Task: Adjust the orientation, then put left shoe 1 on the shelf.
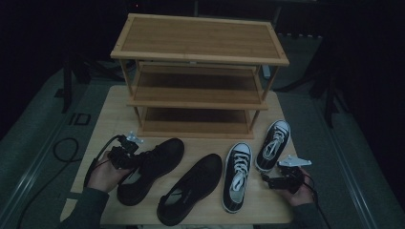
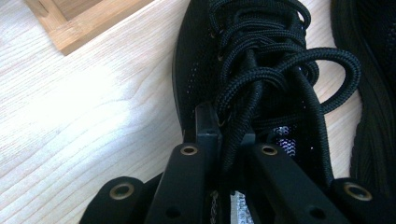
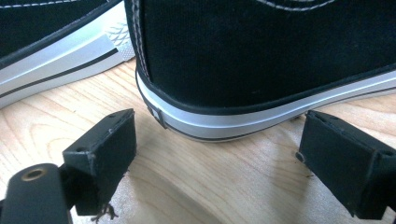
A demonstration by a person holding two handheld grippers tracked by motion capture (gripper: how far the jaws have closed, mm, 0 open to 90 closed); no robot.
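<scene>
Near the left edge of the surface, our left hand-held gripper is clamped on the collar of the black shoe. Its mate and both black-and-white sneakers lie unshelved; the rack is bare, so nothing is placed yet. By the right edge, our right hand-held gripper gapes wide, empty, behind a sneaker's heel.

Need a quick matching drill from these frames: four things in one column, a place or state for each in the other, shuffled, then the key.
1. left gripper
2. right gripper
3. wooden rack
4. right-hand white-soled sneaker

a. open, jaws apart on the table behind a sneaker heel
b. three shelves, all bare
c. shut on the black shoe at its laces
d. nearest the rack's right leg

Pairs: 1-c, 2-a, 3-b, 4-d
</scene>
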